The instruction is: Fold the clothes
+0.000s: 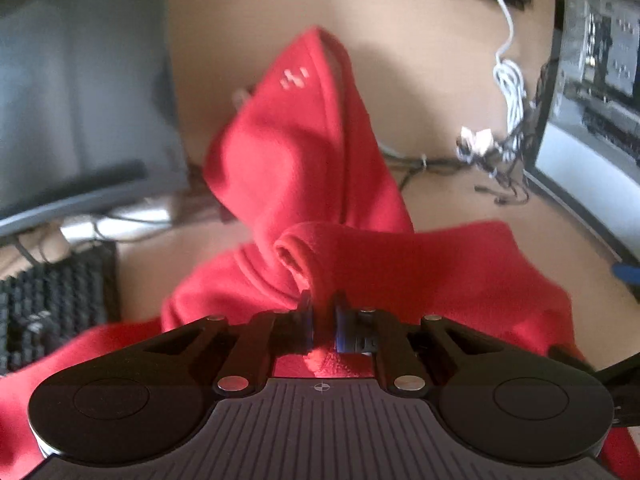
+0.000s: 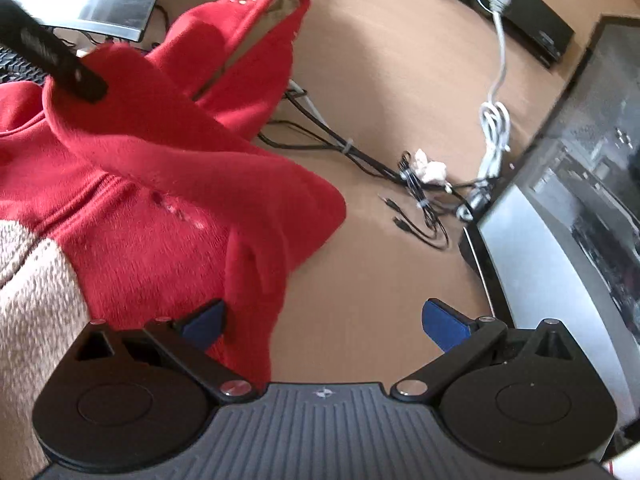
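Note:
A red fleece garment (image 1: 296, 168) with a hood lies bunched on a light brown desk (image 1: 420, 52). My left gripper (image 1: 323, 316) is shut on a rolled fold of the red garment and lifts it. In the right wrist view the same garment (image 2: 168, 208) fills the left side, its hood opening at the top. My right gripper (image 2: 324, 320) is open, its blue left pad (image 2: 206, 320) touching the garment's edge and its right pad (image 2: 444, 326) over bare desk. The left gripper's black finger (image 2: 52, 60) shows at upper left, pinching the cloth.
A keyboard (image 1: 48, 304) and a monitor (image 1: 72, 100) stand left. Another monitor (image 2: 580, 200) stands right. Black cables (image 2: 416, 196), a white cable (image 2: 494, 128) and a crumpled white scrap (image 2: 430, 168) lie on the desk. A beige fuzzy cloth (image 2: 28, 300) lies at lower left.

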